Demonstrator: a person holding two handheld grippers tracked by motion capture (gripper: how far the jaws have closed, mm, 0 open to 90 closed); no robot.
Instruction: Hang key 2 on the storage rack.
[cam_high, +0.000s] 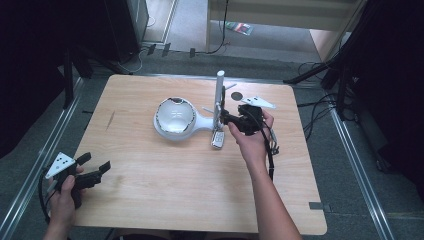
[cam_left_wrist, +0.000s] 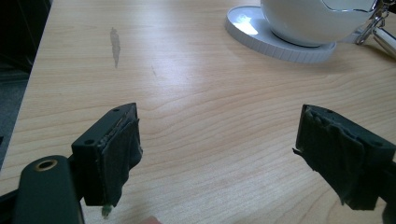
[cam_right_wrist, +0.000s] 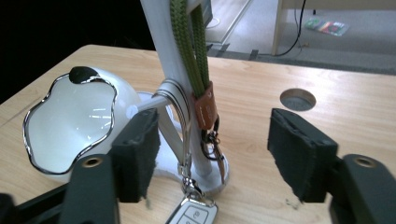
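Now | right claw (cam_right_wrist: 212, 154): apart, gripping nothing | key lanyard (cam_right_wrist: 198, 70): hangs on stand between jaws | left claw (cam_left_wrist: 217, 154): wide.

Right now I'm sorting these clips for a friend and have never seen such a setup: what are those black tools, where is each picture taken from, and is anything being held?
No robot here: a person holds a two-jaw hand tool in each hand. The high view looks down on a wooden table. The other two pictures come from cameras riding on each tool, looking along its black jaws.

On the table stands a white key stand with a white bowl at its base. A green lanyard hangs on the post, with a car key at its lower end.

The left gripper rests near the table's edge, jaws wide apart, holding nothing. The right gripper is at the stand; its jaws stand apart on either side of the lanyard's clip and rings without pressing on them, so nothing is held.
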